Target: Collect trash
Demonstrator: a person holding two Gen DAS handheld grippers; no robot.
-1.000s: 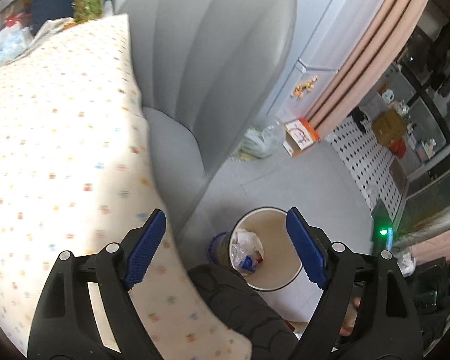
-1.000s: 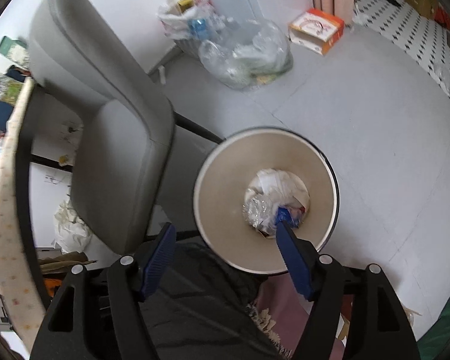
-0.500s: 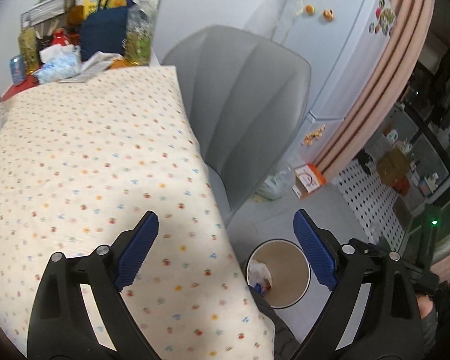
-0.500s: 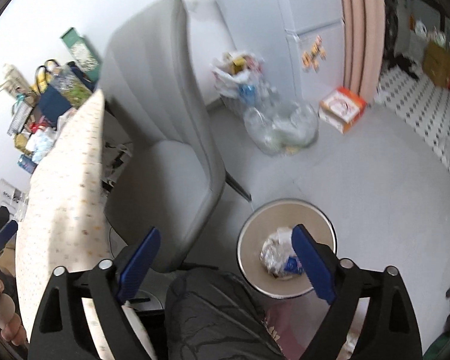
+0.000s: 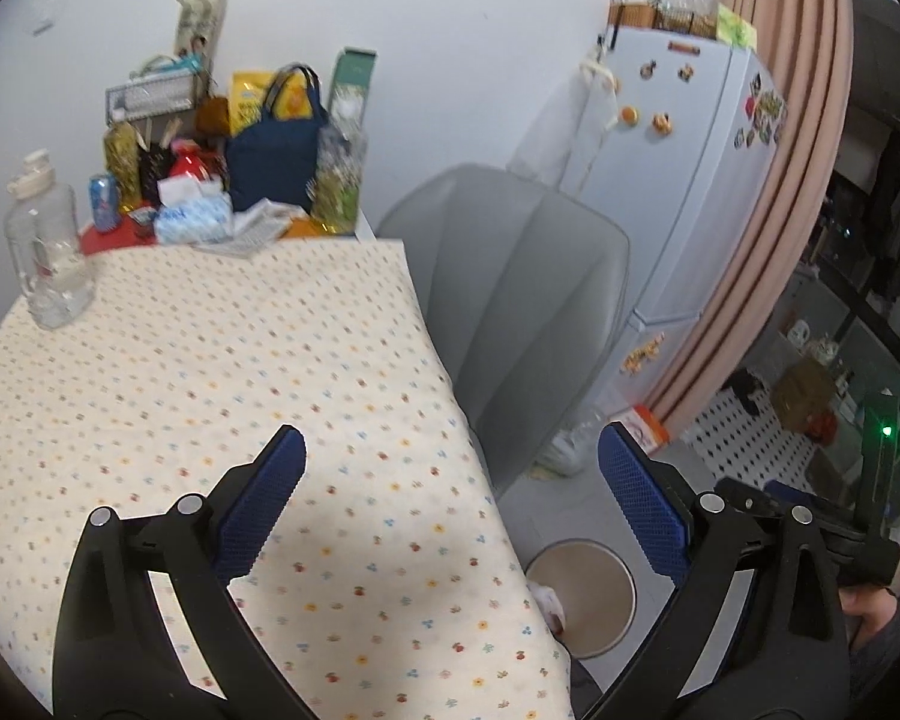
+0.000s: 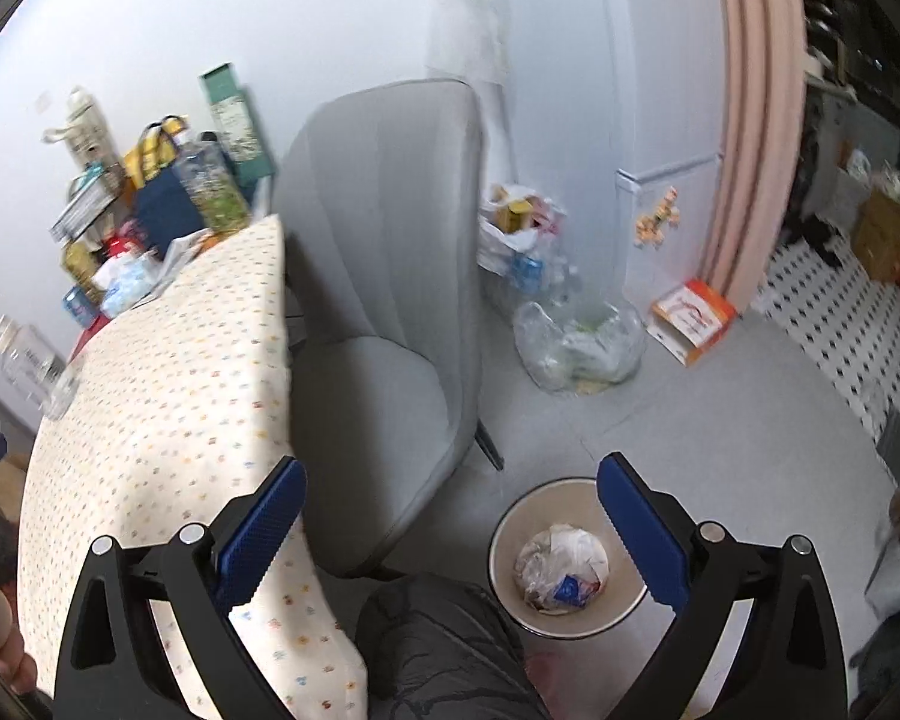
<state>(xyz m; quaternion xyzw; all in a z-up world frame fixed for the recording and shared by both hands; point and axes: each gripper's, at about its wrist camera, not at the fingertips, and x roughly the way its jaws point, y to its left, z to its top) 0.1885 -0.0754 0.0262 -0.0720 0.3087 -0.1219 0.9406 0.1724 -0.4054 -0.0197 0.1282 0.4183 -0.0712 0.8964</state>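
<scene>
hovering hand-held grippers [image 5: 450,492] [image 6: 450,516], jaws spread

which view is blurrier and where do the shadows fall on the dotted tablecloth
Right wrist view: motion-smeared, the round beige trash bin and grey padded chair soft-edged. Left wrist view: sharper, though the dotted tablecloth print blurs; a soft shadow lies on the cloth by the blue fingers. Both bend straight lines strongly at the rims.

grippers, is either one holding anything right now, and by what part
Nothing is held. The left gripper and right gripper have just been opening, with nothing between the jaws.
</scene>
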